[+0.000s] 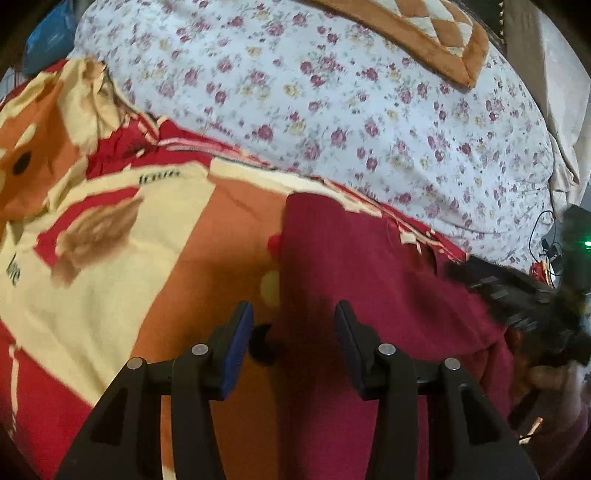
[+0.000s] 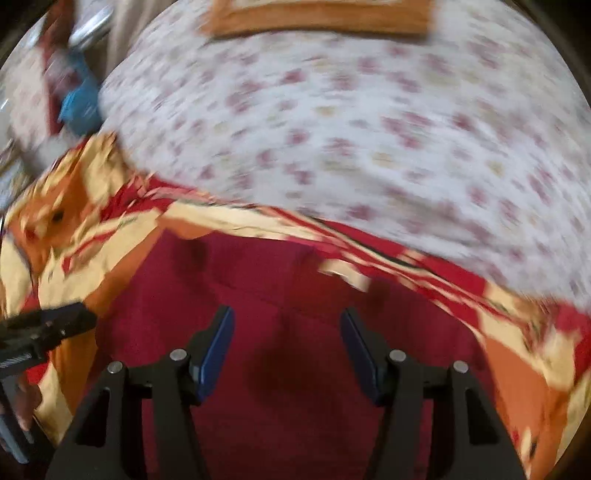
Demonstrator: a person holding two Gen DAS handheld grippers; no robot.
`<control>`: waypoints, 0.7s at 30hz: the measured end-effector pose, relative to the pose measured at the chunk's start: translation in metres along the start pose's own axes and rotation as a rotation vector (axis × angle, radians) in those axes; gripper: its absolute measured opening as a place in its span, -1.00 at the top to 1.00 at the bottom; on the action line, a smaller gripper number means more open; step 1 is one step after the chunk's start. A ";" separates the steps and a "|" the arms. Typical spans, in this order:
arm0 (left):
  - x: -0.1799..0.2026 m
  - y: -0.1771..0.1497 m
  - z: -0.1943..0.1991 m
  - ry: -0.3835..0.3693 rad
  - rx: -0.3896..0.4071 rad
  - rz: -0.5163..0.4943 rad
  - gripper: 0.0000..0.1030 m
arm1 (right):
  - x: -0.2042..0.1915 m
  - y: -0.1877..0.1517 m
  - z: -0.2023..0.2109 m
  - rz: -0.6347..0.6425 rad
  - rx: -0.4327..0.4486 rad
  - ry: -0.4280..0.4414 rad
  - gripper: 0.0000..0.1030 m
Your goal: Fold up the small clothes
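A dark red garment [image 1: 369,288] lies spread on a patterned red, cream and orange blanket [image 1: 122,258]. My left gripper [image 1: 293,314] is open and empty, just above the garment's left edge. The right gripper shows at the right of the left wrist view [image 1: 517,299], over the garment's right side. In the right wrist view the garment [image 2: 288,369] fills the space below my right gripper [image 2: 287,321], which is open and empty. The left gripper [image 2: 48,328] shows at the left edge of that view. The right wrist view is blurred.
A white floral quilt [image 1: 332,110] lies behind the blanket, with an orange-bordered quilted cushion [image 1: 424,33] at the far end. A blue bag [image 1: 48,33] sits at the far left. Cables and a device with a green light [image 1: 576,240] are at the right.
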State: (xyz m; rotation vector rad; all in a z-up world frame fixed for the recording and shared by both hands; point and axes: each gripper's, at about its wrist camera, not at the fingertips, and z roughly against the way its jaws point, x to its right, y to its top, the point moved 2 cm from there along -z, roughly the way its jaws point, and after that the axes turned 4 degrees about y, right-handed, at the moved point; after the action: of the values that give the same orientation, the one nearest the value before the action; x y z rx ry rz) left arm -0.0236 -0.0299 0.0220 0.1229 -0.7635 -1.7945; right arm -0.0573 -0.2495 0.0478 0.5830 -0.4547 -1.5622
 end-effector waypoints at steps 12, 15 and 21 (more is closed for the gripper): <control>-0.011 -0.009 -0.037 0.071 -0.032 -0.020 0.24 | -0.018 0.007 -0.059 0.120 -0.123 0.036 0.92; -0.009 -0.010 -0.037 0.080 -0.022 -0.027 0.22 | -0.003 0.010 -0.063 0.028 -0.106 0.007 0.91; -0.009 -0.011 -0.036 0.082 -0.009 -0.032 0.22 | -0.004 0.002 -0.060 0.016 -0.125 -0.020 0.29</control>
State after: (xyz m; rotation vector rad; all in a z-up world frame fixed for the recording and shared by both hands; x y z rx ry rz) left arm -0.0136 -0.0354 -0.0152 0.2028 -0.6987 -1.8117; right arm -0.0190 -0.2423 0.0018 0.4667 -0.3731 -1.5707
